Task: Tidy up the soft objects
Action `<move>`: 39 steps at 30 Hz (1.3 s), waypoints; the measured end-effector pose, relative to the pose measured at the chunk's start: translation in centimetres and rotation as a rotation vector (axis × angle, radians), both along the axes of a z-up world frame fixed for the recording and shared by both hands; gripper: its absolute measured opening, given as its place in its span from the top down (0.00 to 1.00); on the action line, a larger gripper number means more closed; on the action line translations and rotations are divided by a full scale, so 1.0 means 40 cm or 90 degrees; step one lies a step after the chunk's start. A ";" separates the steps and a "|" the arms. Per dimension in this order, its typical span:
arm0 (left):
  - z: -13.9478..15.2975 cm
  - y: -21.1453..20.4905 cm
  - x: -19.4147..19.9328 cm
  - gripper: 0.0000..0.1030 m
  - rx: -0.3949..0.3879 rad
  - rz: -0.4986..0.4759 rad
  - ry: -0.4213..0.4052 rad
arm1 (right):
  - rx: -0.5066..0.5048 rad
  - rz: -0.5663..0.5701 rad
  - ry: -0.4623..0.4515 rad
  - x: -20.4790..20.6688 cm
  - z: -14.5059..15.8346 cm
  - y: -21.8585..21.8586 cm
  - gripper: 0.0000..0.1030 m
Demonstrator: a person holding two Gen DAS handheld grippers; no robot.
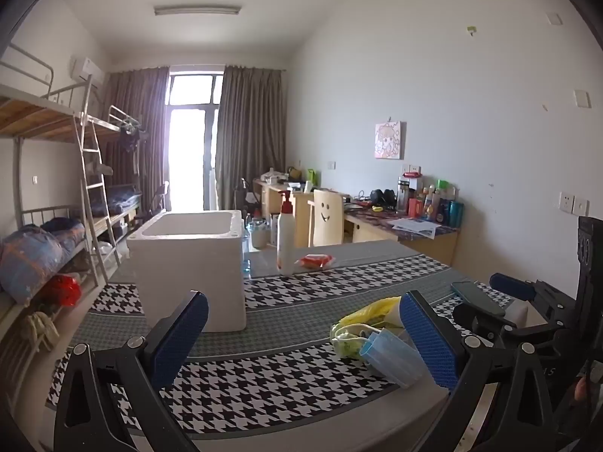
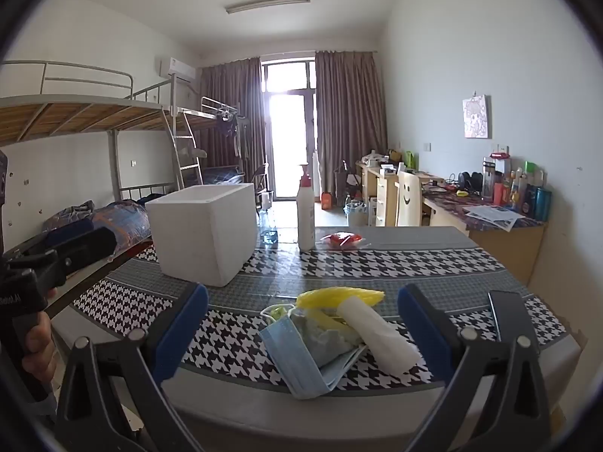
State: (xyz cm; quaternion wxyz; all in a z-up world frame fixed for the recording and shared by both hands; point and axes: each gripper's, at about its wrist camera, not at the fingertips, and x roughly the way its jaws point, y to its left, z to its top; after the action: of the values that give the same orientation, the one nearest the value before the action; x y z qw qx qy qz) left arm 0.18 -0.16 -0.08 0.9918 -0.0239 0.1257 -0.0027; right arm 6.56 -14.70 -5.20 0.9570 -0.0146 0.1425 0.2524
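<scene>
A small heap of soft things lies near the table's front edge: a blue face mask, a yellow cloth, a grey-green rag and a white roll. My right gripper is open just in front of the heap, its blue pads wide on either side and touching nothing. The left wrist view shows the mask and yellow cloth beside the right pad of my left gripper, which is open and empty. A white foam box stands open-topped behind it.
A pump bottle and a red packet stand farther back on the houndstooth table. A dark phone lies at the right. A hand holds the left gripper. Bunk beds stand left, desks right.
</scene>
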 end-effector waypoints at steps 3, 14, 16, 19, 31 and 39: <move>0.002 0.006 0.013 0.01 -0.007 0.004 0.009 | -0.002 -0.001 -0.001 0.001 -0.001 0.000 0.01; -0.012 0.018 0.030 0.01 -0.017 0.019 0.012 | -0.002 -0.003 0.003 0.006 -0.005 -0.004 0.01; -0.012 0.025 0.031 0.01 -0.020 0.024 0.011 | -0.003 -0.005 0.003 0.008 -0.002 -0.002 0.01; -0.012 0.028 0.031 0.01 -0.020 0.026 0.011 | -0.005 -0.006 0.005 0.013 -0.008 0.000 0.01; -0.017 0.027 0.030 0.01 -0.013 0.021 0.020 | -0.008 -0.007 0.004 0.013 -0.010 0.003 0.01; -0.015 0.021 0.028 0.01 -0.006 0.025 0.016 | -0.008 -0.007 0.005 0.016 -0.010 0.001 0.01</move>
State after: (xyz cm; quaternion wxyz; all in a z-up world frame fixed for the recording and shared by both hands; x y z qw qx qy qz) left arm 1.31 0.68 -0.67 0.9899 -0.0309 0.1375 0.0163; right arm 7.20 -14.65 -5.61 0.9577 -0.0184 0.1479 0.2462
